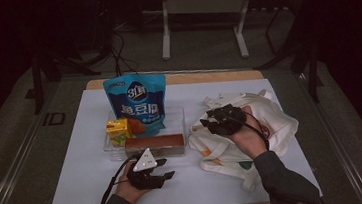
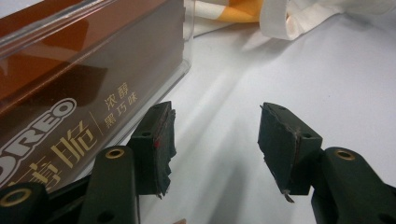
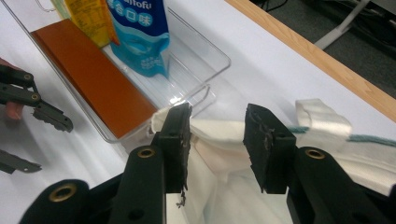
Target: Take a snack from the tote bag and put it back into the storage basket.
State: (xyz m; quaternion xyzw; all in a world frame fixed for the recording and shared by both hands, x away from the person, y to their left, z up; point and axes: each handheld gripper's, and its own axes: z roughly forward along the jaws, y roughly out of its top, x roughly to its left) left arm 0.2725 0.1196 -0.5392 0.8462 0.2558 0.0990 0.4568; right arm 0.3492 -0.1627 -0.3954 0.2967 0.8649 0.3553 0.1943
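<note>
The high view looks forward and down from above the person's side, taking in the whole white table [image 1: 278, 92] from a distance. The left gripper view sits low and close, facing along its jaws past the brown box [image 2: 88, 70] toward the cloth bag [image 2: 289, 18]. The right gripper view looks across that bag [image 3: 219, 140] to the clear tray [image 3: 205, 56], sharing the box [image 3: 93, 79]

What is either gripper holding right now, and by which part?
Nothing. The left gripper stands open beside the brown box; the right gripper hangs open over the white cloth bag.
</note>
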